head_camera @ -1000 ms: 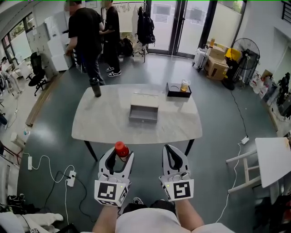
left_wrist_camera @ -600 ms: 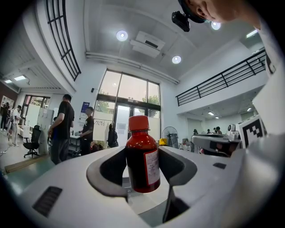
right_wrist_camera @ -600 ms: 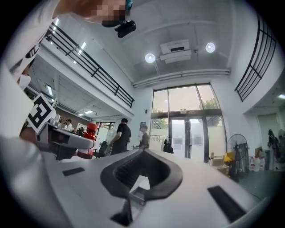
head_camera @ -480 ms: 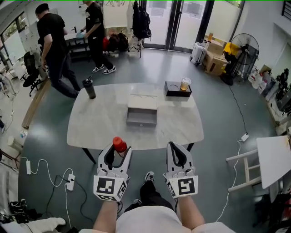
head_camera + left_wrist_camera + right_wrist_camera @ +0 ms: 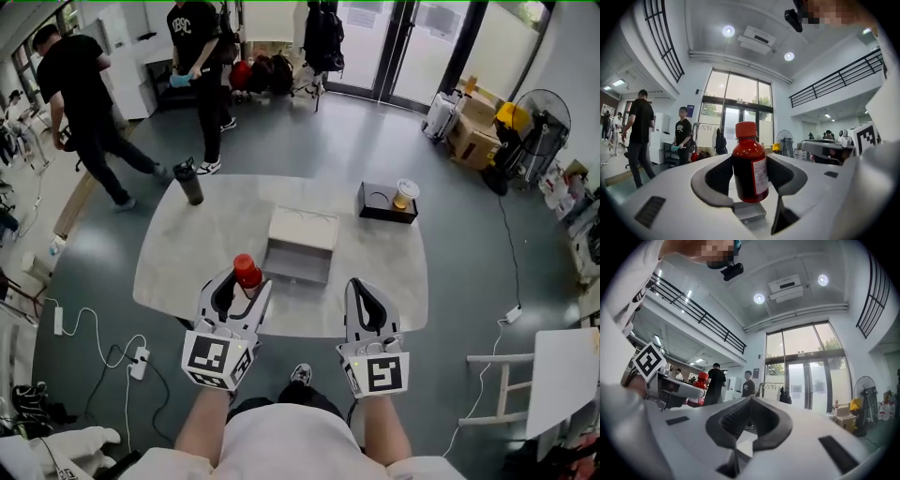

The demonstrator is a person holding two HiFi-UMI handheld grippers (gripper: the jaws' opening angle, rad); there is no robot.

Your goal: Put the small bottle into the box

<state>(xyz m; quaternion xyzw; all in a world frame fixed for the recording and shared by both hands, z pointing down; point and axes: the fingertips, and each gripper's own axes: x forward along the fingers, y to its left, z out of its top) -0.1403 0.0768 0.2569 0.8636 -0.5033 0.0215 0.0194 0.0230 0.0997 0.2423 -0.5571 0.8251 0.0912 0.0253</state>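
A small dark-red bottle (image 5: 247, 274) with a red cap stands upright between the jaws of my left gripper (image 5: 238, 292), which is shut on it. In the left gripper view the bottle (image 5: 750, 164) fills the gap of the left gripper (image 5: 749, 174), and the box (image 5: 749, 213) shows below it. The open grey box (image 5: 302, 247) lies in the middle of the white table (image 5: 187, 253), just ahead and to the right of the bottle. My right gripper (image 5: 364, 302) hovers over the table's near edge; its jaws are shut with nothing between them, as the right gripper (image 5: 751, 399) view shows.
A black tray (image 5: 380, 202) with a cup (image 5: 405, 194) sits at the table's far right. A dark flask (image 5: 190, 181) stands at its far left corner. Two people (image 5: 89, 103) move about beyond the table on the left. Cables and a power strip (image 5: 134, 361) lie on the floor.
Both grippers have come forward from short of the table to above its near edge. The box is now close ahead of the held bottle. The people at the back have walked leftward.
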